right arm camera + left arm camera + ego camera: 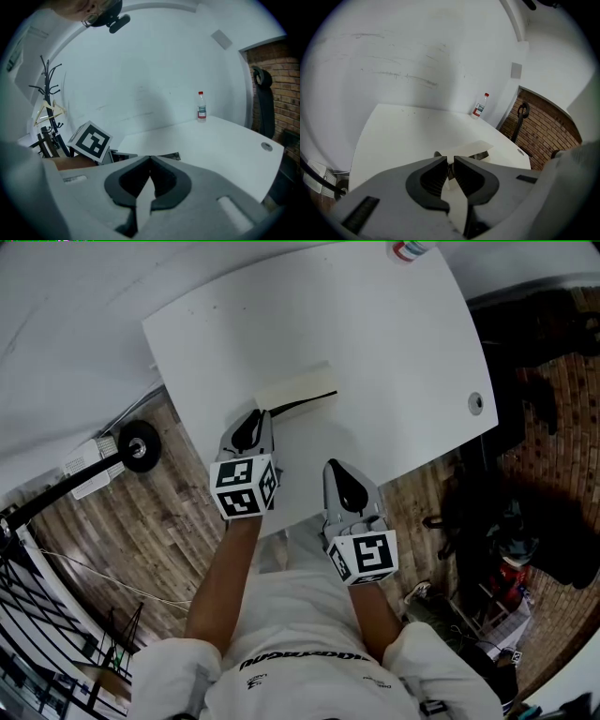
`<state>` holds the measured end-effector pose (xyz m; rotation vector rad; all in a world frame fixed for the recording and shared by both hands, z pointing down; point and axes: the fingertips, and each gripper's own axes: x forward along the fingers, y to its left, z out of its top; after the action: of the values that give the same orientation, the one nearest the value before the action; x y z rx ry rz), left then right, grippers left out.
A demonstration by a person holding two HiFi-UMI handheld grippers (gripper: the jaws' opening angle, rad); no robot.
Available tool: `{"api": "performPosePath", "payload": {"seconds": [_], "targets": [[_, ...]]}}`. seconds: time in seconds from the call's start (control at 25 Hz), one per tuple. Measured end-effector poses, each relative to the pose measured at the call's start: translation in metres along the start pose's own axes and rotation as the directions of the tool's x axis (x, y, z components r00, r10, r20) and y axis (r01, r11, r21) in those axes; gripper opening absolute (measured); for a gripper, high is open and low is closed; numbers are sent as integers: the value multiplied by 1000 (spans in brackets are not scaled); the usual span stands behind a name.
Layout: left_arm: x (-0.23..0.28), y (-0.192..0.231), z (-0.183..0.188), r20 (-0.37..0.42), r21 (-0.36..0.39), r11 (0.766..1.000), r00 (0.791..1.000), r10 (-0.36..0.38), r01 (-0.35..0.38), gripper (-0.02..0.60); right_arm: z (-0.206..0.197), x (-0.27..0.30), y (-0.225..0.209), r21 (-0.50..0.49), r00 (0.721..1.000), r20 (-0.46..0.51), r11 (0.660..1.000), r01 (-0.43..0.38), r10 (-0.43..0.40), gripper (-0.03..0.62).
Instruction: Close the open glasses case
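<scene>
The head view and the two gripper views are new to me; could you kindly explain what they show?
No robot here: a person carries two hand-held grippers. The head view looks down from the person's head; each gripper view looks along that gripper's own fingers. On the white table are an open glasses case and, at the far edge, a bottle. The left gripper sits at the case's left end, fingers almost together; the right gripper is shut and empty.

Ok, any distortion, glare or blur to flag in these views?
Left gripper view and right gripper view: heavy fisheye bending, black vignette corners. Head view: even light, no glare, glasses case reasonably sharp, table edges bowed by the wide lens.
</scene>
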<state>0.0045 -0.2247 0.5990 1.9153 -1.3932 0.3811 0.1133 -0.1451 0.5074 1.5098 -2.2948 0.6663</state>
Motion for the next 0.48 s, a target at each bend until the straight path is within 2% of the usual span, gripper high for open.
{"api": "performPosePath", "payload": {"seconds": [0.48], "targets": [[-1, -2, -5, -2, 13, 1000, 1000, 1, -1, 43, -3, -2, 0, 5, 1000, -5, 1000, 7, -7, -3]]}}
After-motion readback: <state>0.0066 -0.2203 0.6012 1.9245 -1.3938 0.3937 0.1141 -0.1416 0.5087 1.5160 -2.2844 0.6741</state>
